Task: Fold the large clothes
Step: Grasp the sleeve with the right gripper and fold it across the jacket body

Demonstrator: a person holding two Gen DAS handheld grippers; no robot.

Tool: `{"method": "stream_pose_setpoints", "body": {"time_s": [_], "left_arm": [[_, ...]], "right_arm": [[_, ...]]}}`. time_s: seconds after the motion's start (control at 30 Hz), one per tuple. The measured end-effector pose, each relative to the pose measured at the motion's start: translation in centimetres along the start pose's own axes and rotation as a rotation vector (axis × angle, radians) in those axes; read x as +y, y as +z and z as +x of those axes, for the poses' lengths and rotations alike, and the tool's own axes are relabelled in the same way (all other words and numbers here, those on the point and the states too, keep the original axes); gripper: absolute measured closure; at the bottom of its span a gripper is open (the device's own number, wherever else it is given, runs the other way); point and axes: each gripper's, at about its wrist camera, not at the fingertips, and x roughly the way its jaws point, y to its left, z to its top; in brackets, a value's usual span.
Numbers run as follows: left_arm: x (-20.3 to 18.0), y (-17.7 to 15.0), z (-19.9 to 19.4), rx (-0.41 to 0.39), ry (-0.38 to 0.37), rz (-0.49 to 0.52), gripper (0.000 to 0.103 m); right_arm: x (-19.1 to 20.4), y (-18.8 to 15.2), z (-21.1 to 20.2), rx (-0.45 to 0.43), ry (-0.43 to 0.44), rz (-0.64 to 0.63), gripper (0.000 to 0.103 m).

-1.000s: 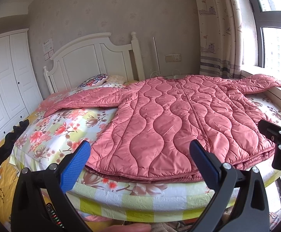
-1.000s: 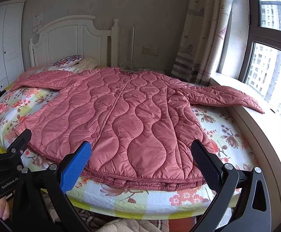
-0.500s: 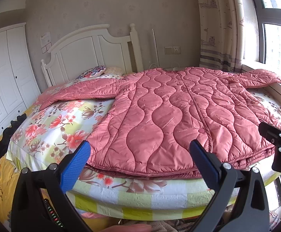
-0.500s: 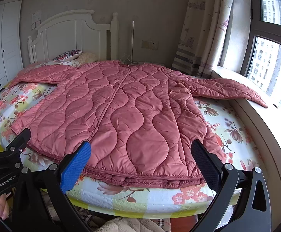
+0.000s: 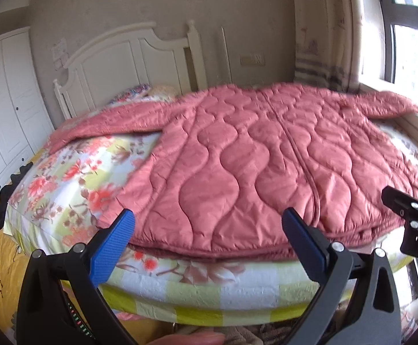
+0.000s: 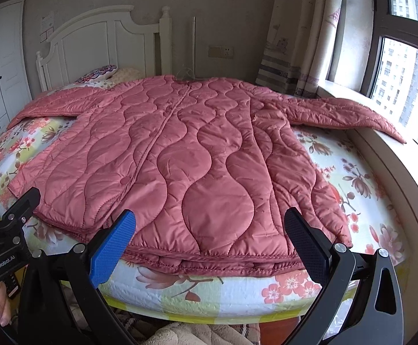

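A large pink quilted coat lies flat and face up on the bed, sleeves spread to both sides, hem toward me; it also shows in the right wrist view. My left gripper is open and empty, just short of the hem on its left half. My right gripper is open and empty, just short of the hem on its right half. The right sleeve reaches onto the window sill.
The bed has a floral sheet and a white headboard. A pillow lies at the head. White wardrobe stands at the left, window sill and curtain at the right.
Both grippers have moved closer to the bed and lower toward the coat's hem. Both stay open. The coat has not moved.
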Motion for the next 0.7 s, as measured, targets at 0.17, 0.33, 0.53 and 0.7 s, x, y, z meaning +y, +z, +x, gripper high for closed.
{"method": "stream_pose_setpoints", "body": {"time_s": [0.17, 0.33, 0.53, 0.7], "left_arm": [[0.6, 3.3, 2.4, 0.044, -0.083, -0.006, 0.002], [0.8, 10.8, 10.7, 0.169, -0.146, -0.022, 0.002], [0.8, 13.8, 21.7, 0.239, 0.015, 0.025, 0.002], [1.9, 12.4, 25.4, 0.302, -0.05, -0.058, 0.002]], "right_arm": [[-4.4, 1.9, 1.0, 0.004, 0.05, 0.135, 0.004], [-13.8, 6.5, 4.6, 0.003, 0.006, 0.406, 0.004], [-24.3, 12.1, 12.4, -0.007, -0.129, 0.633, 0.004], [-29.3, 14.2, 18.8, 0.053, -0.184, 0.765, 0.004]]}}
